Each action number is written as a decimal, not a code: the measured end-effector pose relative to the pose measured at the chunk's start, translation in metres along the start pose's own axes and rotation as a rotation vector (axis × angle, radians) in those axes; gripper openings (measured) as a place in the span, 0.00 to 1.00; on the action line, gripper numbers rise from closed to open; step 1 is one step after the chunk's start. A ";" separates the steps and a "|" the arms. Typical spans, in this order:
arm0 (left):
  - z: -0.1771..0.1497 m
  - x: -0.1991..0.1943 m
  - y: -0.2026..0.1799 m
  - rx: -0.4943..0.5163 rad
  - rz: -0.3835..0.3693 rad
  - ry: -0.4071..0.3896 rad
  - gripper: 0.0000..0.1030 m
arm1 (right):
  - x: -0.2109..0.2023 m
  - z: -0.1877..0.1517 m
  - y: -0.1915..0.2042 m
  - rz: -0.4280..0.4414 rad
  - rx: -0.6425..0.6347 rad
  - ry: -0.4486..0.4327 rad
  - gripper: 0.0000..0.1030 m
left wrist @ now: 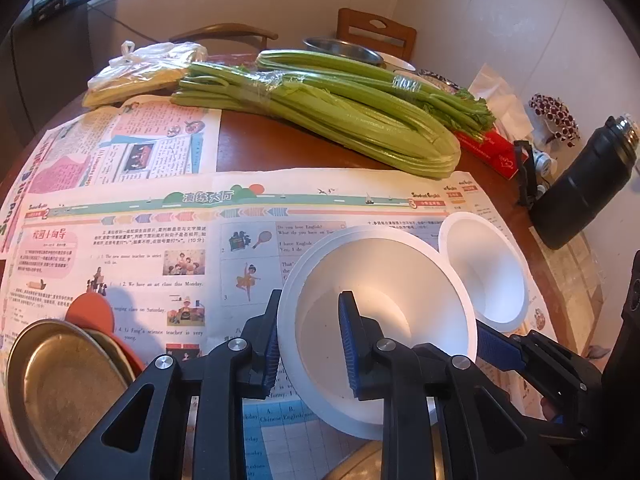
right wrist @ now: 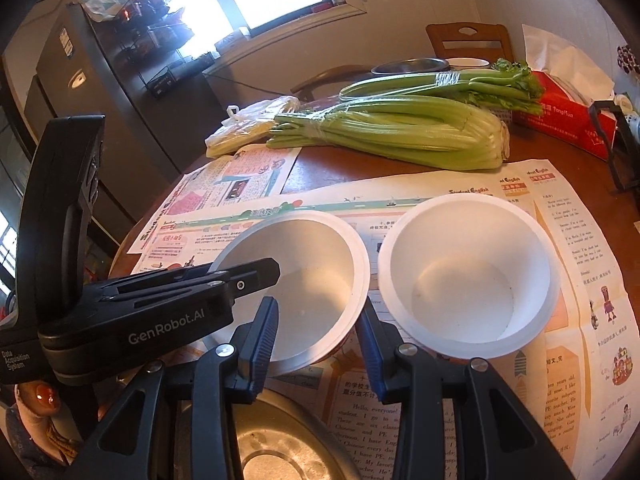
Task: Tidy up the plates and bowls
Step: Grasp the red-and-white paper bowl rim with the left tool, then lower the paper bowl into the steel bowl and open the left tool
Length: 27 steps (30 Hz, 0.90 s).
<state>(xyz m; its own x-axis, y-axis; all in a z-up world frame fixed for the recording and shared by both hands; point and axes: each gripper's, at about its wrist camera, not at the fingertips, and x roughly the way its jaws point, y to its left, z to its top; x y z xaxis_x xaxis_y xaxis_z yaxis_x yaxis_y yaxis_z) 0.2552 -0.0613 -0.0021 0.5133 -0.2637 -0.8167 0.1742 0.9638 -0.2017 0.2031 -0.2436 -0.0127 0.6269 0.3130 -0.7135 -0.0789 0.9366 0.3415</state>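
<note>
A white bowl (left wrist: 384,312) (right wrist: 316,276) with a doubled rim, like two bowls nested, is tilted over the newspaper. My left gripper (left wrist: 311,295) is shut on its near rim, one pad inside and one outside. In the right wrist view its black finger (right wrist: 256,272) reaches over the bowl's left rim. My right gripper (right wrist: 317,305) is shut on the same bowl's wall; its blue pad (left wrist: 496,346) shows at the bowl's right side. A second white bowl (left wrist: 488,272) (right wrist: 468,280) stands upright just to the right. Metal plates (left wrist: 60,392) (right wrist: 276,452) lie near the front edge.
Two celery bunches (left wrist: 320,112) (right wrist: 400,128) and a plastic bag (left wrist: 144,68) lie at the back. A black flask (left wrist: 588,184) and a red tissue box (right wrist: 560,120) stand on the right. A steel basin (left wrist: 340,50) and a wooden chair (left wrist: 376,32) are beyond. An orange plate (left wrist: 90,312) lies under the metal plates.
</note>
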 end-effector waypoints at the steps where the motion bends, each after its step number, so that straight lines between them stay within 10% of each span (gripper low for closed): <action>1: 0.000 -0.002 0.000 -0.002 -0.002 -0.004 0.26 | -0.001 0.000 0.001 0.001 -0.002 -0.001 0.39; 27: -0.031 -0.093 -0.023 0.018 -0.028 -0.169 0.27 | -0.075 -0.013 0.034 0.032 -0.081 -0.122 0.39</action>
<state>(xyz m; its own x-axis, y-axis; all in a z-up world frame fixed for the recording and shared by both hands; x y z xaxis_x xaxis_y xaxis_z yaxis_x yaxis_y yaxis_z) 0.1775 -0.0578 0.0617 0.6415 -0.2946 -0.7083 0.2048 0.9556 -0.2120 0.1438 -0.2327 0.0444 0.7122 0.3261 -0.6216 -0.1595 0.9375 0.3092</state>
